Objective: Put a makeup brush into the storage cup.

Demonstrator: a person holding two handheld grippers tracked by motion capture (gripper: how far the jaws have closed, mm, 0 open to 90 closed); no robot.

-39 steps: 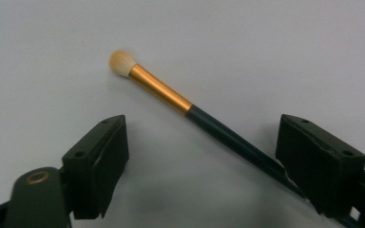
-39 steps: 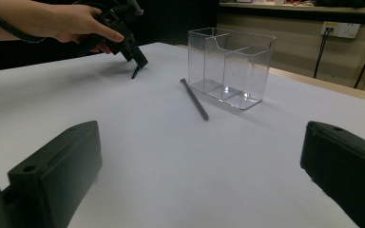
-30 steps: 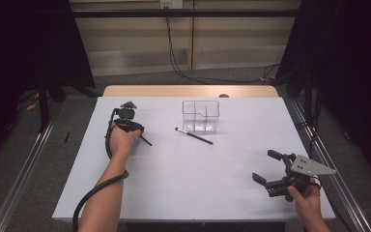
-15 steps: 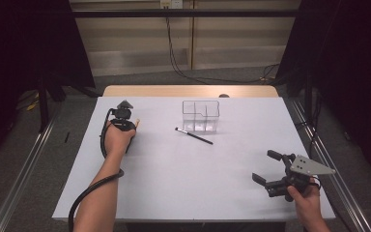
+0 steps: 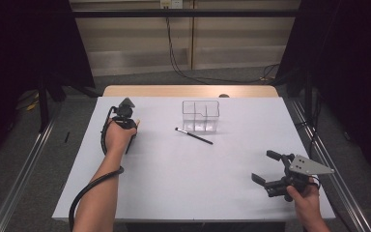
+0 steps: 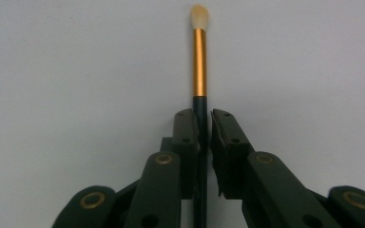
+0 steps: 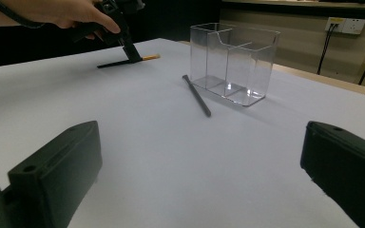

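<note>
A thin brush with a dark handle, gold ferrule and pale bristle tip (image 6: 199, 61) lies on the white table, and my left gripper (image 6: 204, 116) is shut on its handle. From the high view that gripper (image 5: 125, 116) sits at the left rear of the table under the person's hand. In the right gripper view the same brush (image 7: 149, 57) lies flat beneath the far gripper (image 7: 123, 42). A second, dark brush (image 5: 194, 136) lies in front of a clear two-compartment box (image 5: 201, 116). My right gripper (image 5: 264, 166) rests open at the near right, with nothing between its jaws (image 7: 199, 142).
The white table top (image 5: 174, 183) has a wooden strip (image 5: 188, 91) along its far edge. The clear box (image 7: 233, 61) stands upright, with the dark brush (image 7: 197, 97) just beside it. Metal rails run along both sides of the table.
The brush handle that stuck out to the right of the left hand a second ago is now mostly hidden under that hand. The right gripper has not moved.
</note>
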